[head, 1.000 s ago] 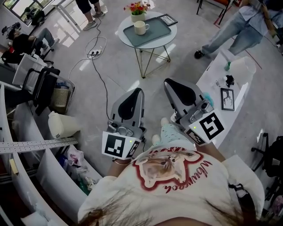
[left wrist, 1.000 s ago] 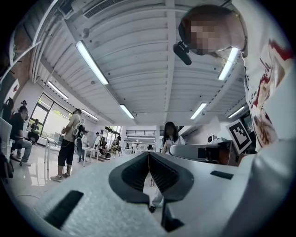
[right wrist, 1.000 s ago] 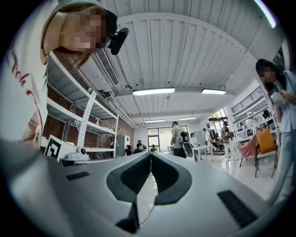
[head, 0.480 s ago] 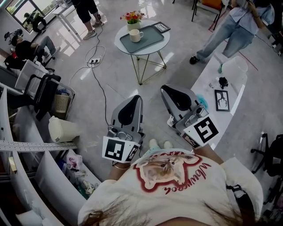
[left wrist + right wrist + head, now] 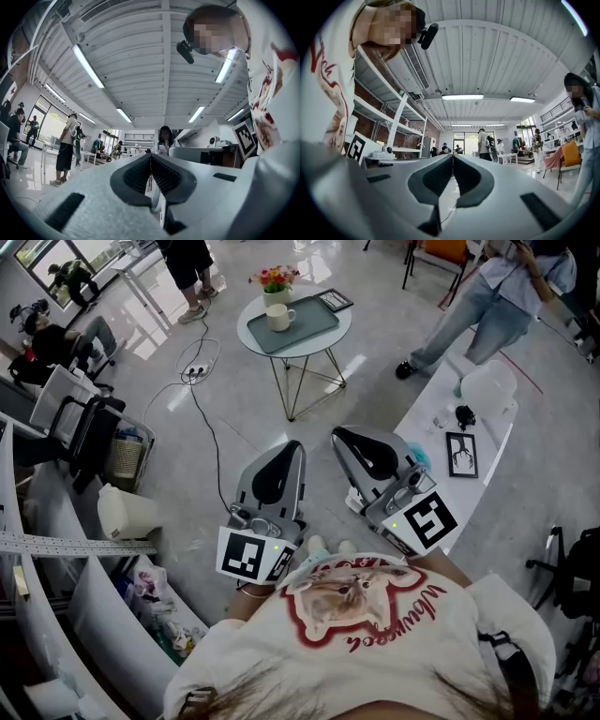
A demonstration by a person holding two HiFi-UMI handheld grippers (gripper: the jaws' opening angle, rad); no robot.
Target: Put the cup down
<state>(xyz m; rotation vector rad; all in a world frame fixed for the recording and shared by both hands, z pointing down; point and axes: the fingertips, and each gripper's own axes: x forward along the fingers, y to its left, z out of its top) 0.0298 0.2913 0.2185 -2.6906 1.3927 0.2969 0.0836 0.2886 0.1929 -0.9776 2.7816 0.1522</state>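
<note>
A white cup (image 5: 278, 317) stands on a grey-green tray (image 5: 311, 322) on the round table (image 5: 336, 337), far ahead in the head view. Neither gripper is near it. Both are held close to my chest and point toward the table. My left gripper (image 5: 292, 447) is shut with nothing in it; its jaws meet in the left gripper view (image 5: 151, 156). The right gripper (image 5: 338, 435) is likewise shut and empty, its jaws touching in the right gripper view (image 5: 452, 156). The cup does not show in either gripper view.
A flower pot (image 5: 275, 282) and a picture frame (image 5: 334, 300) share the round table. A white counter (image 5: 441, 451) with a framed picture (image 5: 461, 454) runs at right. A cable and power strip (image 5: 195, 369) lie on the floor. Chairs (image 5: 80, 423) and shelves stand at left; a person (image 5: 487, 301) stands far right.
The round table with the cup has drifted up and left in the head view. Both grippers stay shut near my chest; the right one has shifted slightly left.
</note>
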